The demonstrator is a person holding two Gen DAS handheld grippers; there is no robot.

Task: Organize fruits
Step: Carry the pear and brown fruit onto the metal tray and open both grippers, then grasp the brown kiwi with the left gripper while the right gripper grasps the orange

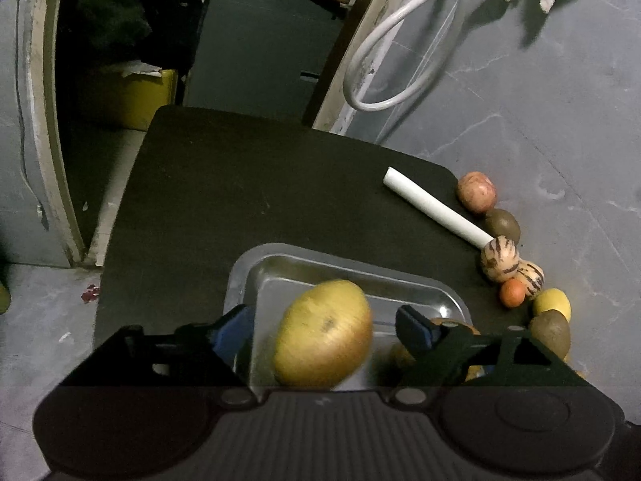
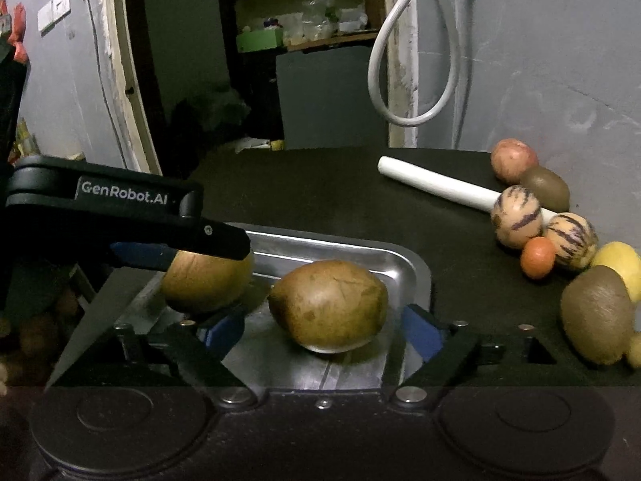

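A steel tray (image 1: 280, 264) (image 2: 400, 256) sits on the dark table. My left gripper (image 1: 324, 326) is open over it, with a yellow-brown fruit (image 1: 324, 332), blurred, between its fingers but clear of both. In the right wrist view the left gripper (image 2: 176, 252) shows at the left, with that fruit (image 2: 204, 280) just under it. My right gripper (image 2: 324, 330) is open, and a brown oval fruit (image 2: 328, 304) lies in the tray between its fingers, touching neither.
A row of fruits lies along the table's right edge: a pink one (image 2: 514, 159), kiwis (image 2: 547, 188) (image 2: 597, 314), two striped ones (image 2: 517, 216), a small orange one (image 2: 538, 257), a yellow one (image 2: 621, 264). A white tube (image 2: 436, 185) lies by them.
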